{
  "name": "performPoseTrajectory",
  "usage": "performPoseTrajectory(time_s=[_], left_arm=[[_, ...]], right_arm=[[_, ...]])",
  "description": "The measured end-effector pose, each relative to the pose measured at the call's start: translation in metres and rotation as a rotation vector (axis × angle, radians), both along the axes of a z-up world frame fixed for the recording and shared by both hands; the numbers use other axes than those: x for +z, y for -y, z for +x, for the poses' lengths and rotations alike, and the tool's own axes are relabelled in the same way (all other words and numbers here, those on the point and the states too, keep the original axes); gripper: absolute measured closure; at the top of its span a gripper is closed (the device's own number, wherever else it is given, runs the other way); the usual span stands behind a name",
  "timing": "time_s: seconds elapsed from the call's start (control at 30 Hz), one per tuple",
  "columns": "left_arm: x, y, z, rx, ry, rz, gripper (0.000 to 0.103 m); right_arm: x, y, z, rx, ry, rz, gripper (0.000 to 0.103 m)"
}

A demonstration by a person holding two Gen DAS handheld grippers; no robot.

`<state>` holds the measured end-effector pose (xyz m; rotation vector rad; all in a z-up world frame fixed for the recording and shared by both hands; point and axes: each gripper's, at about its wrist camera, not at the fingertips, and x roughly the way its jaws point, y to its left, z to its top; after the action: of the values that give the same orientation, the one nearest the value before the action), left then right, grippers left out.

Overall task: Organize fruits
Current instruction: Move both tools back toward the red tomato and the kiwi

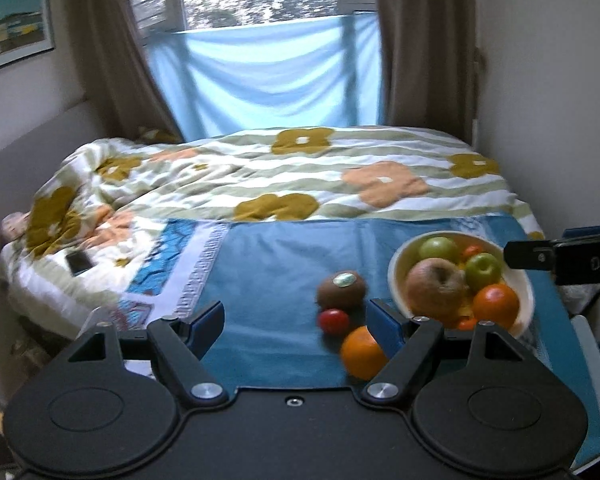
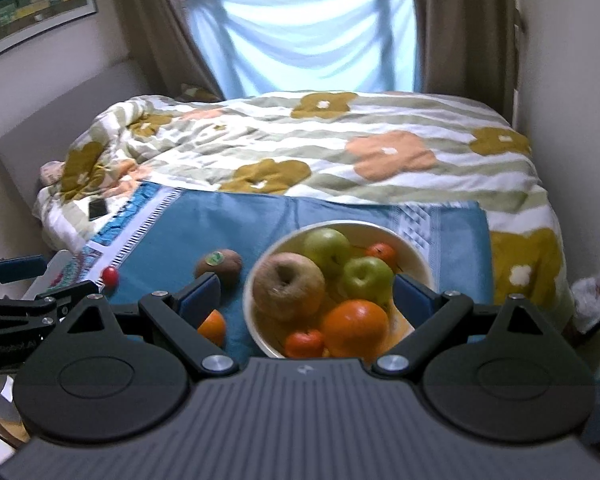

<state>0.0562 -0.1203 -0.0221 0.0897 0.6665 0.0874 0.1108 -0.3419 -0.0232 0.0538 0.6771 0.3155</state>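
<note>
Left tongs (image 1: 296, 320): released, blue pads spread wide, nothing between them. They hang above the blue cloth (image 1: 276, 264) that covers the table. Three loose fruits lie on the cloth just inside the right-hand pad: a kiwi (image 1: 341, 289) with a sticker on top, farthest ahead; a small red tomato (image 1: 333, 321) touching or just in front of it; and an orange (image 1: 363, 353) nearest, partly hidden behind that pad.

The bowl (image 1: 396, 276), cream-coloured, sits to the right of the left tongs, beyond the right-hand pad. The right tongs show at the far right edge of this view, above the bowl's rim.

Right tongs (image 2: 307, 292): released, pads wide apart, holding nothing. They hover over the bowl (image 2: 420, 252), which fills the gap between the pads. Contents visible: one brownish apple (image 2: 288, 286) toward the left pad, two green apples (image 2: 327, 250) (image 2: 368, 282) farther ahead, a large orange (image 2: 355, 328) near the camera, and two small orange-red fruits (image 2: 382, 253) (image 2: 304, 343); kind not clear.

From the right wrist the loose kiwi (image 2: 219, 265) lies just beyond the left pad, the loose orange (image 2: 213, 326) below that pad, and the tomato (image 2: 110, 277) farther left near the cloth's patterned edge. The left tongs' body (image 2: 20, 312) enters at the left edge.

Beyond the table: a bed with a flowered quilt (image 2: 340, 148) and a dark phone (image 2: 98, 209) lying on it.
</note>
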Motion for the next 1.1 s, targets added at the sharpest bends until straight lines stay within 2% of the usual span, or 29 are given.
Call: performPoseTrajectory(time_s=[0.23, 0.6, 1.1], left_arm=[[-0.002, -0.042, 0.003, 0.114, -0.038, -0.011, 0.021], [-0.025, -0.098, 0.043, 0.190, -0.126, -0.032, 0.022], [-0.080, -0.139, 0.106, 0.170, -0.284, -0.098, 0.029]], right_arm=[[0.002, -0.042, 0.017, 0.093, -0.017, -0.003, 0.000], [-0.020, -0.112, 0.058, 0.164, -0.096, -0.043, 0.000], [-0.068, -0.169, 0.121, 0.159, -0.233, -0.162, 0.000]])
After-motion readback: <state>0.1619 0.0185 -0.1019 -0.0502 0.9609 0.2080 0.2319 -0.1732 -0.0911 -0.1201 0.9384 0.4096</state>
